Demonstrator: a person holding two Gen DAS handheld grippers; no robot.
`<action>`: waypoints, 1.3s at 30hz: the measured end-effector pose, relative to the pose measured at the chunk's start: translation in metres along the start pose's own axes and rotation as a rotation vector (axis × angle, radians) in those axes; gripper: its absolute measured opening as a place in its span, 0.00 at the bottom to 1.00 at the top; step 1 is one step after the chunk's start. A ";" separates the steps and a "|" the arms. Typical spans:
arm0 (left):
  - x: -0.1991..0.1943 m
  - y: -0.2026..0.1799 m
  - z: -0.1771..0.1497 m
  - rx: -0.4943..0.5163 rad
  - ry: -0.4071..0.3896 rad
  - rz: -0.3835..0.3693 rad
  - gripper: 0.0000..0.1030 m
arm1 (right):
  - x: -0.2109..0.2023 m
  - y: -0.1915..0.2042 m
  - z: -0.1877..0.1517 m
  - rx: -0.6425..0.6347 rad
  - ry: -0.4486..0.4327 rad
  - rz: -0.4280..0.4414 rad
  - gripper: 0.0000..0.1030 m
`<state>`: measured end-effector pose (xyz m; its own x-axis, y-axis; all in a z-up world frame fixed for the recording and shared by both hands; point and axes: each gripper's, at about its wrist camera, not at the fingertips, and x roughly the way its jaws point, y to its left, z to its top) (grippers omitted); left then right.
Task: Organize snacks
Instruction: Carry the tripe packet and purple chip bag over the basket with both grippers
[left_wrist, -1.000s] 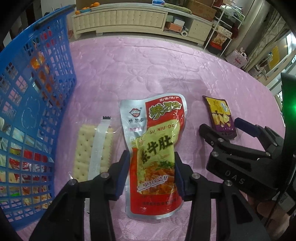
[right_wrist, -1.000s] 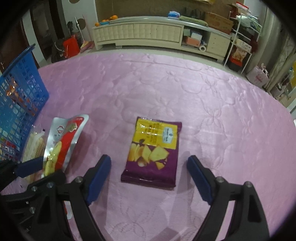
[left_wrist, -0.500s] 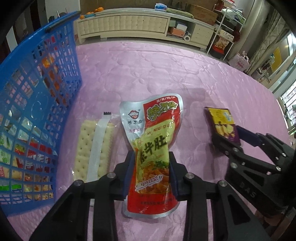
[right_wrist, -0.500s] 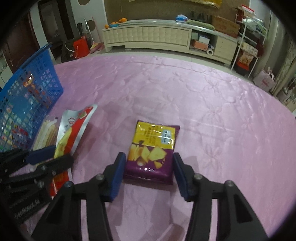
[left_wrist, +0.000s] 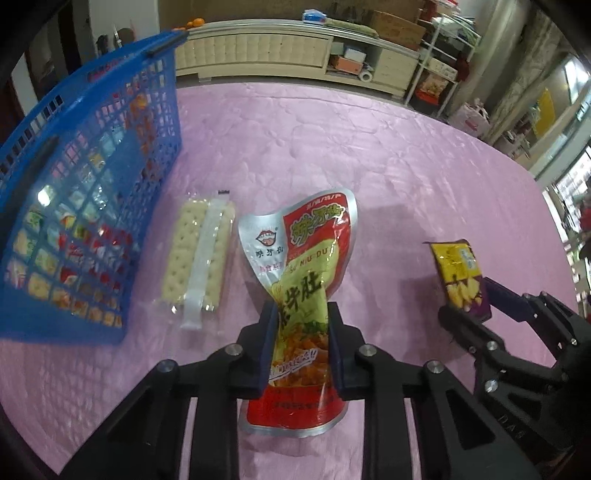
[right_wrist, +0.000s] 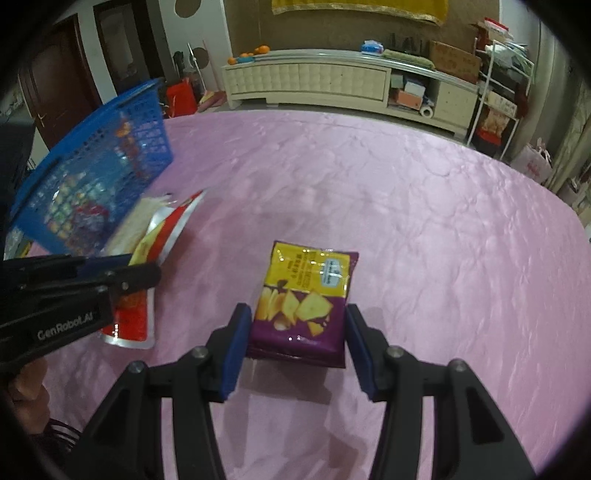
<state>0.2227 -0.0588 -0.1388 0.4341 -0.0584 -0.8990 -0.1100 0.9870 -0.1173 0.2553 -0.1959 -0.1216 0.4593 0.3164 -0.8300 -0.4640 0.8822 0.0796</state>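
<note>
A red and silver snack pouch (left_wrist: 314, 236) hangs above the pink cloth, creased at its waist. My left gripper (left_wrist: 301, 321) is closing on it, and its blue pads pinch the pouch's lower half. A purple and yellow chip bag (right_wrist: 306, 295) sits between the pads of my right gripper (right_wrist: 297, 325), which is shut on the bag's sides and holds it off the cloth. In the left wrist view the right gripper (left_wrist: 476, 306) and the chip bag (left_wrist: 456, 266) are at the right. In the right wrist view the left gripper (right_wrist: 147, 269) and the pouch (right_wrist: 166, 229) are at the left.
A blue mesh basket (left_wrist: 85, 184) with several snack packs inside stands at the left. A clear pack of pale crackers (left_wrist: 199, 254) lies flat between the basket and the pouch. The pink cloth (left_wrist: 332, 147) covers the table; a long cream cabinet (right_wrist: 314, 81) stands beyond it.
Both grippers closed on their packs and rose. The red pouch creased and came up off the cloth in the left jaws. The chip bag came up in the right jaws.
</note>
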 end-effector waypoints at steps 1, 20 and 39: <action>-0.004 0.000 -0.003 0.008 0.002 -0.006 0.23 | -0.004 0.008 -0.002 -0.019 -0.004 -0.011 0.54; -0.078 0.038 -0.047 0.120 -0.079 -0.107 0.23 | -0.073 0.090 -0.023 -0.052 -0.005 -0.117 0.54; -0.166 0.113 -0.008 0.129 -0.250 -0.187 0.23 | -0.132 0.157 0.039 -0.080 -0.146 -0.036 0.54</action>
<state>0.1308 0.0615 -0.0068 0.6440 -0.2170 -0.7336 0.0991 0.9745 -0.2013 0.1520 -0.0855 0.0220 0.5794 0.3373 -0.7420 -0.5015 0.8651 0.0016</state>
